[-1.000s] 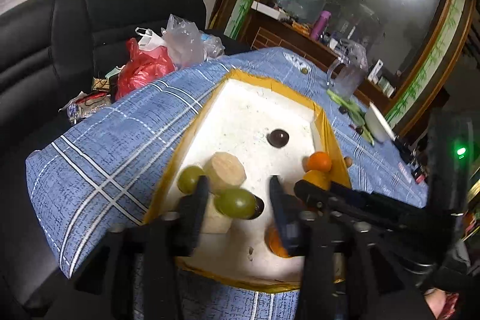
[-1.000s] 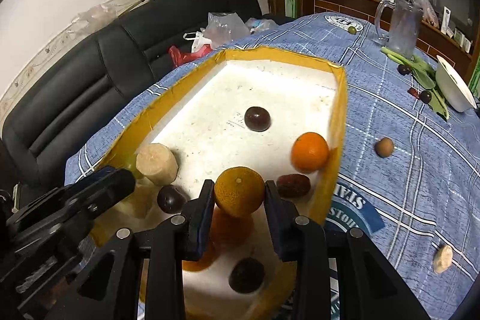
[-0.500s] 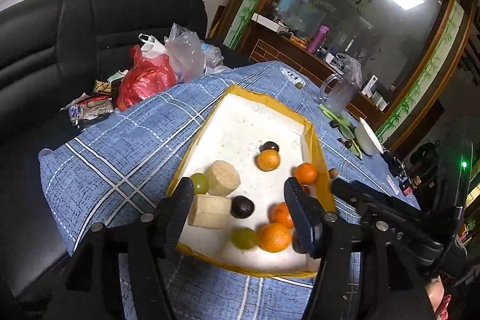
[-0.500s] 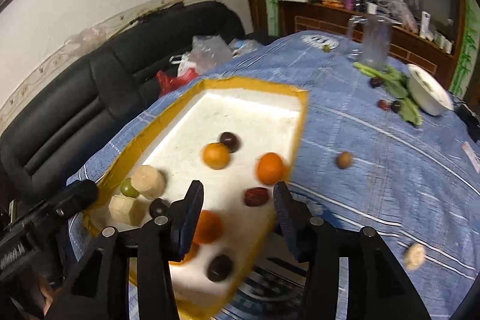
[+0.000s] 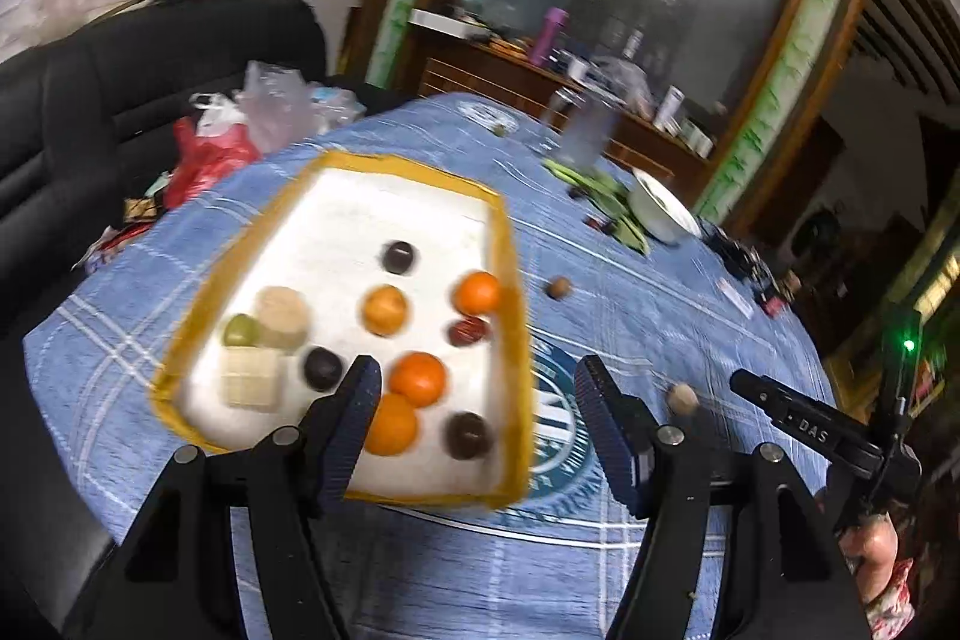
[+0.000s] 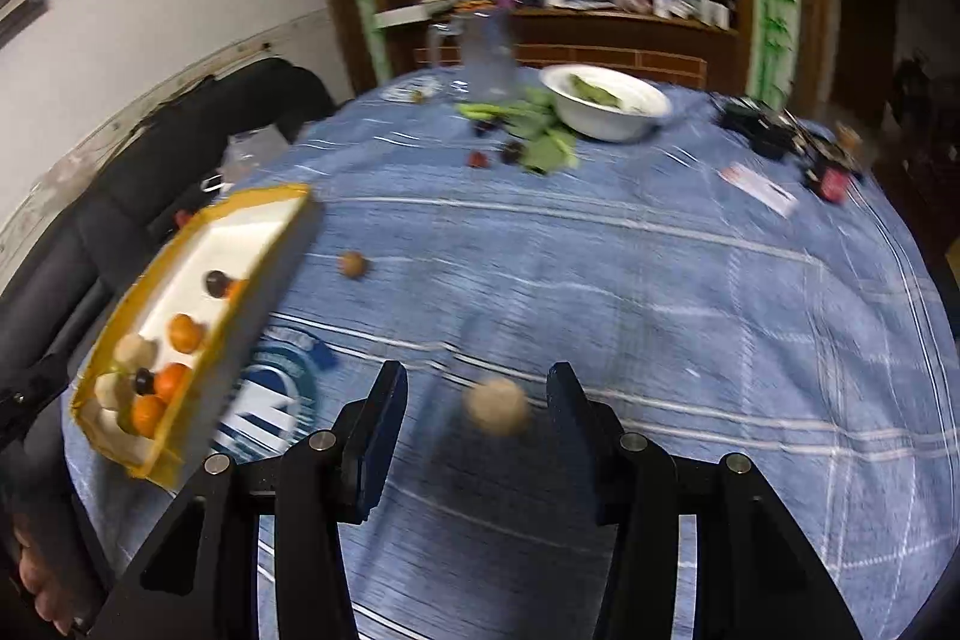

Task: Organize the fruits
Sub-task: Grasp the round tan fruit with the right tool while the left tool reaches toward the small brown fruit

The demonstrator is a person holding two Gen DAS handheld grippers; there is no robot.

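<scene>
A yellow-rimmed white tray (image 5: 510,280) on the blue checked cloth holds several fruits: oranges (image 5: 418,379), dark plums (image 5: 399,256), a red date (image 5: 470,331), a green grape (image 5: 240,330) and beige chunks (image 5: 282,316). My left gripper (image 5: 478,370) hovers over the tray's near right corner, its jaws opening with nothing gripped. My right gripper (image 6: 477,377) stands open above the cloth to the right of the tray (image 6: 180,250). A beige round piece (image 6: 498,406) lies on the cloth between its fingers, untouched. A small brown fruit (image 6: 352,264) sits beside the tray.
At the far side stand a white bowl (image 6: 606,106), a glass jug (image 6: 489,58), green leaves (image 6: 540,142) and small dark fruits (image 6: 510,152). Cards and gadgets (image 6: 759,187) lie at the right. A black sofa (image 5: 90,100) with plastic bags (image 5: 210,148) borders the table's left.
The left gripper let go of the green grape and drew back from the tray. The right gripper released its orange into the tray and swung right, over the beige piece.
</scene>
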